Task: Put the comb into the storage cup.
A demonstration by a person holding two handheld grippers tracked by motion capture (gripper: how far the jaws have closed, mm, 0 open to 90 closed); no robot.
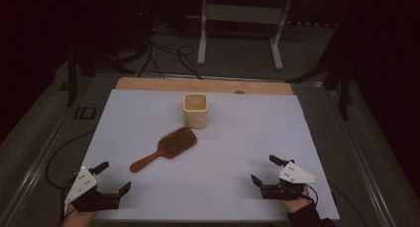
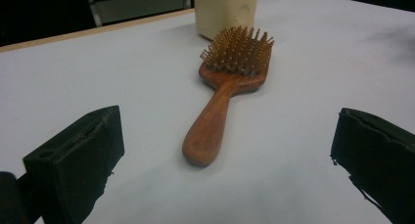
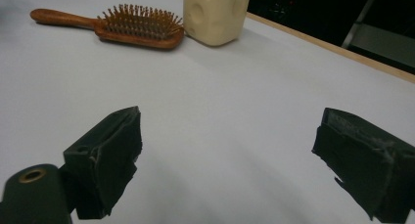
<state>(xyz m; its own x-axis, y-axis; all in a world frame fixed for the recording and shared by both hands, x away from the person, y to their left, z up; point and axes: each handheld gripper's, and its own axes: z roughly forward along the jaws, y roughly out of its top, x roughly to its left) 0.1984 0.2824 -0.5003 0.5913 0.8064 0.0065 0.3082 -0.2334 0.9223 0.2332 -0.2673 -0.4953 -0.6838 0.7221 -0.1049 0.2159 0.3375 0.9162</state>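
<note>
A wooden hairbrush [image 1: 166, 147] [image 2: 225, 87] [image 3: 122, 24] lies bristles up on the white sheet, its handle pointing toward the near left. Just behind its head stands a cream square cup [image 1: 195, 109] [image 2: 225, 11] [image 3: 215, 13], upright and open at the top. My left gripper [image 1: 112, 178] [image 2: 227, 150] rests at the near left corner, open and holding nothing, aimed at the brush handle a short way ahead. My right gripper [image 1: 265, 170] [image 3: 230, 155] sits at the near right, open as well, with only bare sheet between its jaws.
The white sheet [image 1: 237, 152] covers a wooden table whose far edge [image 1: 208, 85] shows as a tan strip. Beyond it are floor cables [image 1: 163, 53] and a white metal stand [image 1: 240, 28]. Dark stand legs flank the table on both sides.
</note>
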